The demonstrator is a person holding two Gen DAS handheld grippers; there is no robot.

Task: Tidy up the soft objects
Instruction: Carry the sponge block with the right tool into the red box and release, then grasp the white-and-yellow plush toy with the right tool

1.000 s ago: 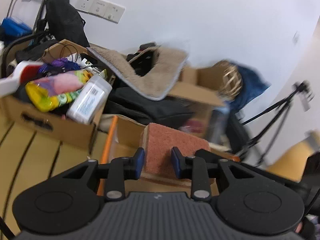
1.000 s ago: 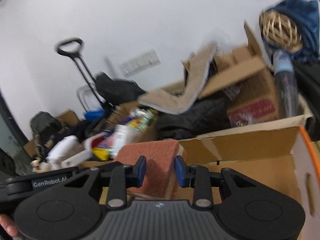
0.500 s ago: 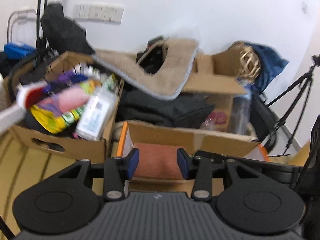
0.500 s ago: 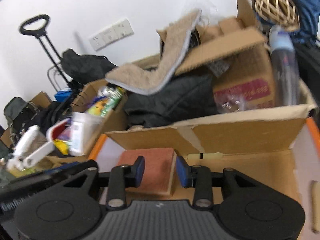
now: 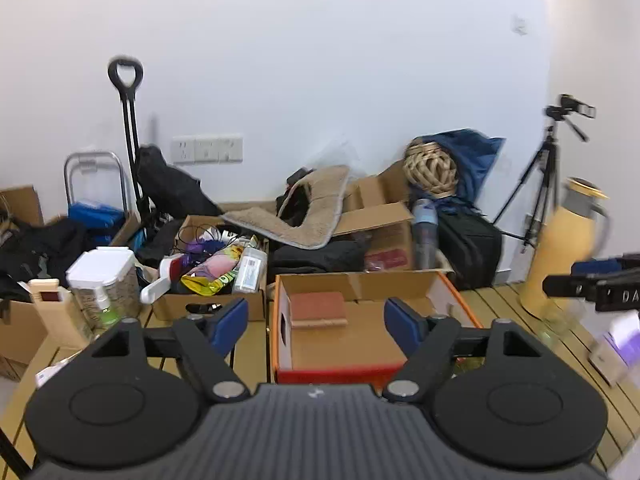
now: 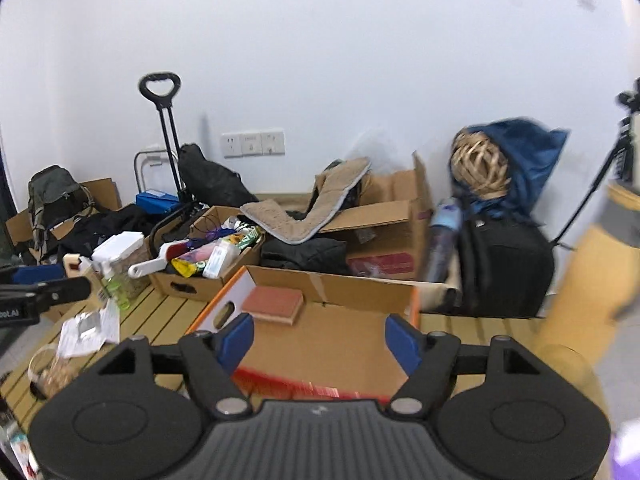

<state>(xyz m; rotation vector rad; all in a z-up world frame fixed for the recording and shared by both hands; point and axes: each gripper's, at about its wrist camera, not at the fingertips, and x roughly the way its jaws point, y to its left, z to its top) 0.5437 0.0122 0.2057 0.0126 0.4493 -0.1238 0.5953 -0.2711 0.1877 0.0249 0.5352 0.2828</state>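
**Terracotta sponge lies free in the carton**

Rust-red sponge [image 5: 318, 309] rests flat in the far left corner of the open cardboard box [image 5: 452, 298] on the slatted worktop [image 5: 250, 346]. Left gripper [image 5: 316, 320] and right gripper [image 6: 318, 338] have just spread their jaws wide; both hang empty, well back from the sponge.

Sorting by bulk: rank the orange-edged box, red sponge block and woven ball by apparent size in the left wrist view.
1. orange-edged box, clearly largest, though nearest the camera.
2 and 3. woven ball and red sponge block look alike; the ball sits farther back, so no ranking.
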